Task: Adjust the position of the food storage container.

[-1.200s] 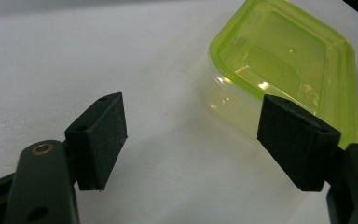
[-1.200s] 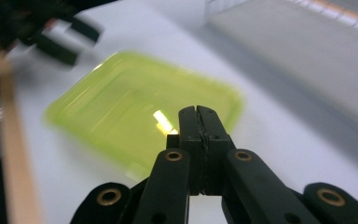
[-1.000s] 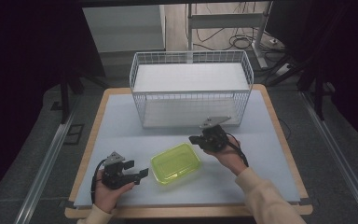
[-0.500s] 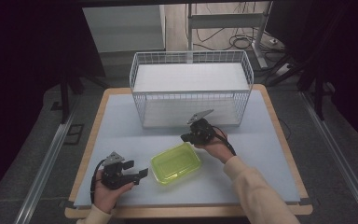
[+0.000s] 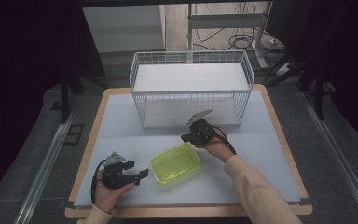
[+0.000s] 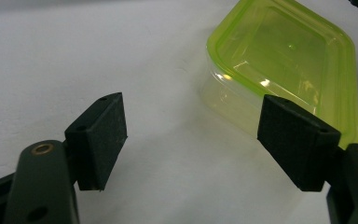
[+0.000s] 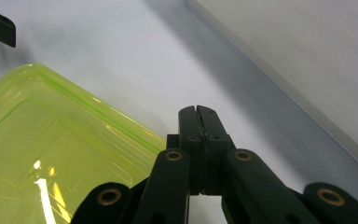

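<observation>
Resting near the table's [image 5: 121,135] front left corner, left gripper [image 5: 141,173] with jaws apart, yellow-green lidded container [image 5: 176,163] just beyond near the front edge, right gripper [image 5: 185,138] pressed together beside its far corner, white wire basket [image 5: 192,91] along the back edge.

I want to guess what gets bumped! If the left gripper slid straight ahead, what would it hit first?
Probably the green container. The open left gripper points toward its near corner, with bare table between; one pad may slip past its side.

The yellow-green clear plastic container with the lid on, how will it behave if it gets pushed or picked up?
The yellow-green translucent plastic lidded container looks empty, so probably light and likely to slide on the smooth pale blue table mat. Its glossy walls may be slippery and flex somewhat. Low and flat-based, it seems unlikely to tip or roll.
</observation>
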{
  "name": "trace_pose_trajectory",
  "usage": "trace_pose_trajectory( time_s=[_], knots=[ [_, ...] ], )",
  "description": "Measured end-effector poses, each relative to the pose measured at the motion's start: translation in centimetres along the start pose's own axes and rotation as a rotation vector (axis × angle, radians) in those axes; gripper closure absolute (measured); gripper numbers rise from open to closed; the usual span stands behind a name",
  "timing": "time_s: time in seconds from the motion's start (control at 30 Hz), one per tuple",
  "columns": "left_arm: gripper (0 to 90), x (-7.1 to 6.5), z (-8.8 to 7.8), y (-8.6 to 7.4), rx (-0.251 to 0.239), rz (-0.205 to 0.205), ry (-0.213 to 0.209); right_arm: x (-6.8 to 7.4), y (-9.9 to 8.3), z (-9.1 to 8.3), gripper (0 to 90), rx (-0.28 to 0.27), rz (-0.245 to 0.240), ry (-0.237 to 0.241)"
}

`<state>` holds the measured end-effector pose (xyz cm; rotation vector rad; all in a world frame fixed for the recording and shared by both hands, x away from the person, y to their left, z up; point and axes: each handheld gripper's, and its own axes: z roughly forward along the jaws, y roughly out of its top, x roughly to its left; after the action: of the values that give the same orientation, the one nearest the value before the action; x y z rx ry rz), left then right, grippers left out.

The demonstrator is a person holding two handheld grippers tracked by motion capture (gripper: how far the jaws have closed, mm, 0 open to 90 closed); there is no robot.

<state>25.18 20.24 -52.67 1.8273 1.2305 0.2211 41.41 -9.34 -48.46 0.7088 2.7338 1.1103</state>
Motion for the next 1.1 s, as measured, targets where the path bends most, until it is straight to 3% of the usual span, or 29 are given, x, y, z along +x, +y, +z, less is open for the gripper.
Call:
trace_pose_trajectory(
  time_s=[0.43,0.77,1.1],
  knots=[
    [23.4,0.0,0.0,0.0,0.001,0.003,-0.001,0.4,-0.2,-0.6,89.8,0.034,-0.030,0.001],
    [23.4,-0.1,0.0,0.0,0.001,0.003,-0.001,1.5,-1.9,-2.2,89.8,0.037,-0.060,0.002],
    [23.4,0.0,-0.1,0.0,-0.001,0.000,0.001,1.9,-4.0,-3.1,89.8,0.043,-0.041,0.016]
  ],
)
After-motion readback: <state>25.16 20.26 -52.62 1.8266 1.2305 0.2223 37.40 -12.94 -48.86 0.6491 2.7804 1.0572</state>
